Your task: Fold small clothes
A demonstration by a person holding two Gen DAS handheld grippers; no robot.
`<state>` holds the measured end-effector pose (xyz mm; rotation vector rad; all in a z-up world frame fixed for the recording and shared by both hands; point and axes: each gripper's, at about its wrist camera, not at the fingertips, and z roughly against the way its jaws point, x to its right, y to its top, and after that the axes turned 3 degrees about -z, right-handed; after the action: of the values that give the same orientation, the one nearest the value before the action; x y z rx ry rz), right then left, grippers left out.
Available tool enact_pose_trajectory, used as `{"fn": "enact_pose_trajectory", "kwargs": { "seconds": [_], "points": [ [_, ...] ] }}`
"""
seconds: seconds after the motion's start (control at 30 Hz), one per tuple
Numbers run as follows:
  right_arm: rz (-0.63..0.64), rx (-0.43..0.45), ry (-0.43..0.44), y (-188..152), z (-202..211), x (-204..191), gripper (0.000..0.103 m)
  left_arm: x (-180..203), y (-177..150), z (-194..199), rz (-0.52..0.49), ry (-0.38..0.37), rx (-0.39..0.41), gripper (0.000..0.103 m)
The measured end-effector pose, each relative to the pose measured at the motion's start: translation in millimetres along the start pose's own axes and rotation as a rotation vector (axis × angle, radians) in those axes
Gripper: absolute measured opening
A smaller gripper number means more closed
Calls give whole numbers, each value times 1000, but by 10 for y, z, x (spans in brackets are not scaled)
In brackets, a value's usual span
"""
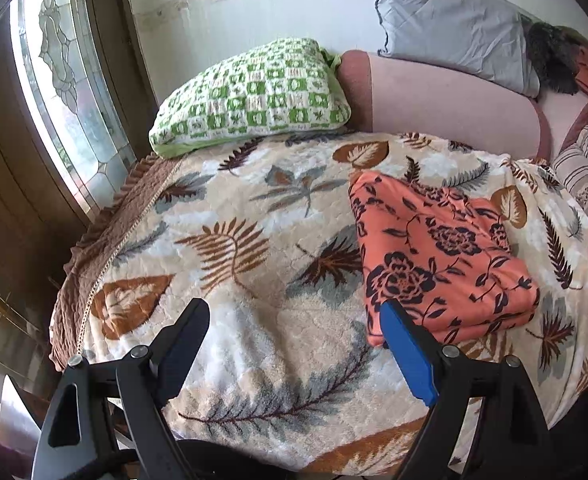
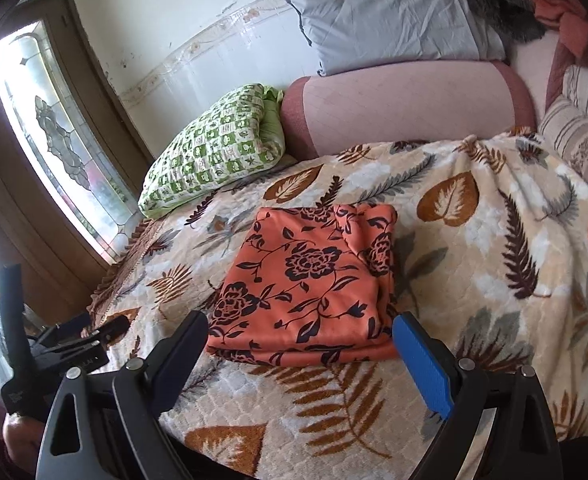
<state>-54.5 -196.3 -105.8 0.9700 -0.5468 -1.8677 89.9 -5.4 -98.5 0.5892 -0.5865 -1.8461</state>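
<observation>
one leaf-print blanket (image 2: 474,248), tiled wall (image 2: 198,32)

Folded orange floral cloth (image 1: 438,256) on leaf-print blanket (image 1: 246,240), left gripper (image 1: 294,312) open, empty

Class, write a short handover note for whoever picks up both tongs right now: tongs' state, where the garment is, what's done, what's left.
Left tongs: open, empty, above the leaf blanket beside the cloth.
Right tongs: open, empty, at the cloth's near edge.
Orange floral cloth: lies folded in a flat, layered rectangle on the blanket, nothing gripping it.
Done: the cloth looks folded.
Left: probably one more fold or setting it aside; no other unfolded small clothes are clearly visible.
</observation>
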Motion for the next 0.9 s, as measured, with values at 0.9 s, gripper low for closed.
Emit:
{"fn": "enact_pose_trajectory", "kwargs": {
  "seconds": [0.9],
  "points": [
    [113, 111, 0, -66, 430, -414, 95, -91, 22, 509, 40, 92, 111, 87]
  ]
}}
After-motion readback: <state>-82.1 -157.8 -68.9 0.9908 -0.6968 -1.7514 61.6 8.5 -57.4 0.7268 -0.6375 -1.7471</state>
